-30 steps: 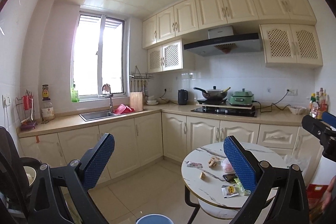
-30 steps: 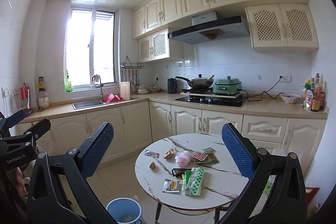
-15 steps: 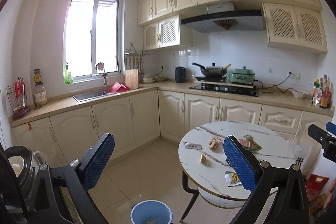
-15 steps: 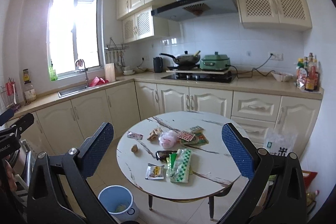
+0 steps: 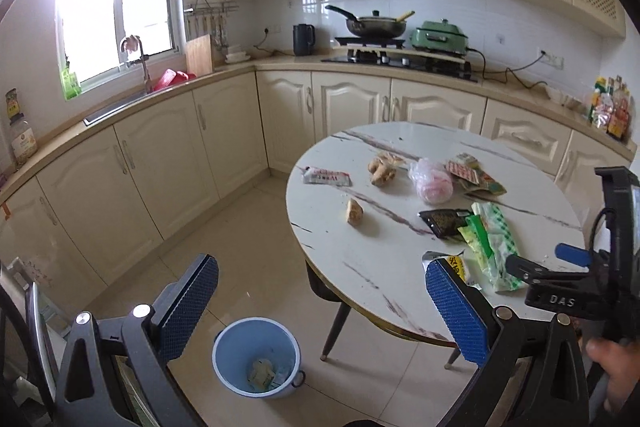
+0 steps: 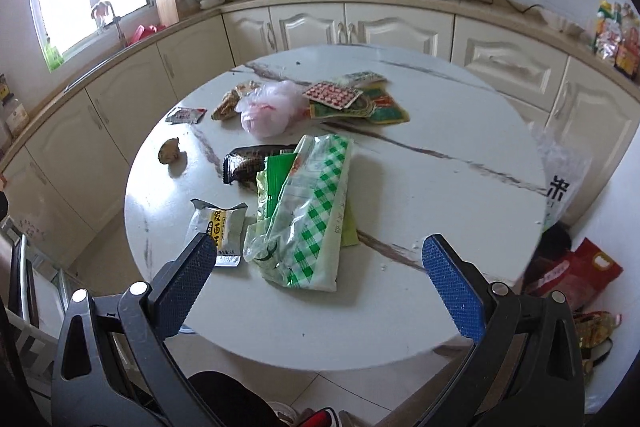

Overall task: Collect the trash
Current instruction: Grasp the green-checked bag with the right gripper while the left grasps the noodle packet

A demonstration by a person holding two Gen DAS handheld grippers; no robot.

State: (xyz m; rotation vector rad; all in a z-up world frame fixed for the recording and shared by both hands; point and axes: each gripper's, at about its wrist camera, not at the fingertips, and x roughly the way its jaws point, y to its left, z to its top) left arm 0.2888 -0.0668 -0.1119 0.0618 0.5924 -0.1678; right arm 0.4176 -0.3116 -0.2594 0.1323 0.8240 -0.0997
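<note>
Hovering wide open and empty: right hand-held gripper (image 6: 320, 267) over green-checked wrapper (image 6: 308, 215) mid-frame on round counter (image 6: 440, 187); left hand-held gripper (image 5: 320, 299), likewise open, above blue bin (image 5: 256, 357) at lower frame.

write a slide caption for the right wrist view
Open right gripper hovers above the green-checked bag among wrappers on the round marble table.
</note>
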